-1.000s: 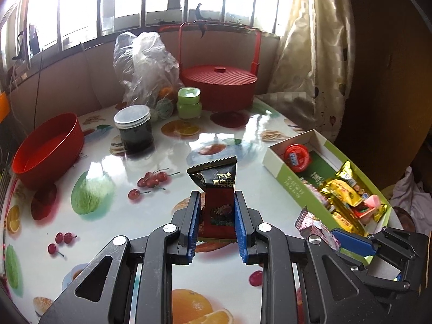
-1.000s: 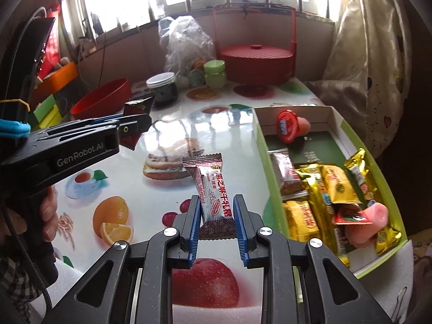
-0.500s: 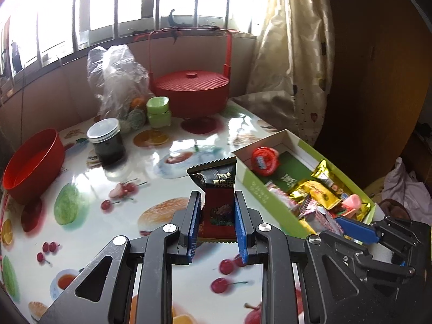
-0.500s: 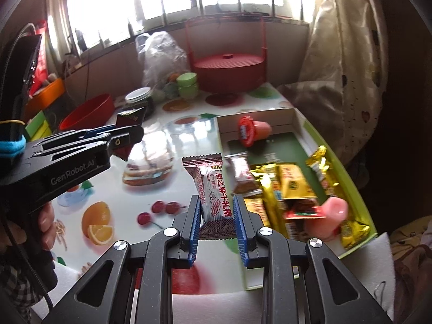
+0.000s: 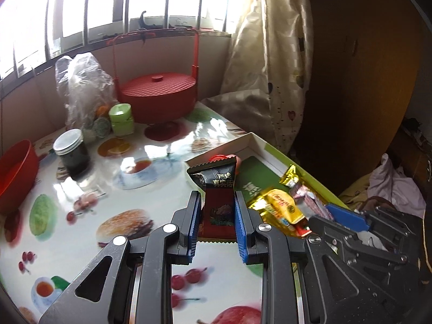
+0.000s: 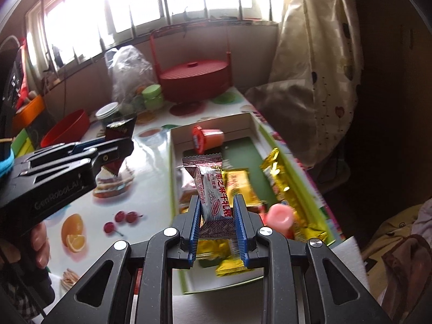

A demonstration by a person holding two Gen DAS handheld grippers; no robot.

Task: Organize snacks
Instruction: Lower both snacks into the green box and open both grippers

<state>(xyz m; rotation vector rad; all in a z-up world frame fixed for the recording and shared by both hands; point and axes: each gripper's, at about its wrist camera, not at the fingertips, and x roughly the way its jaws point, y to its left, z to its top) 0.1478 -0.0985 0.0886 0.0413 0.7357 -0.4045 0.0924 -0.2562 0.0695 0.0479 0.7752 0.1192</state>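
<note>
My left gripper (image 5: 218, 205) is shut on a black and dark red snack packet (image 5: 217, 189) and holds it above the table, just left of the green-edged snack box (image 5: 272, 151). My right gripper (image 6: 217, 210) is shut on a grey and red candy bar (image 6: 213, 189) and holds it over the near half of the same box (image 6: 174, 167). The box holds several gold and yellow packets (image 6: 240, 183), a red jelly cup (image 6: 206, 141) and a pink jelly cup (image 6: 279, 216). The left gripper also shows in the right wrist view (image 6: 116, 145), left of the box.
A fruit-print tablecloth (image 5: 94, 202) covers the table. At the back stand a red lidded basket (image 5: 159, 94), a clear plastic bag (image 5: 81, 89), a green jar (image 5: 121, 118) and a dark jar (image 5: 71, 151). A red bowl (image 5: 13, 172) sits far left. A curtain (image 5: 272, 54) hangs right.
Both grippers have moved right toward the box with their snacks. The right gripper went from over the table to over the box; the left one now sits beside the box's left wall.
</note>
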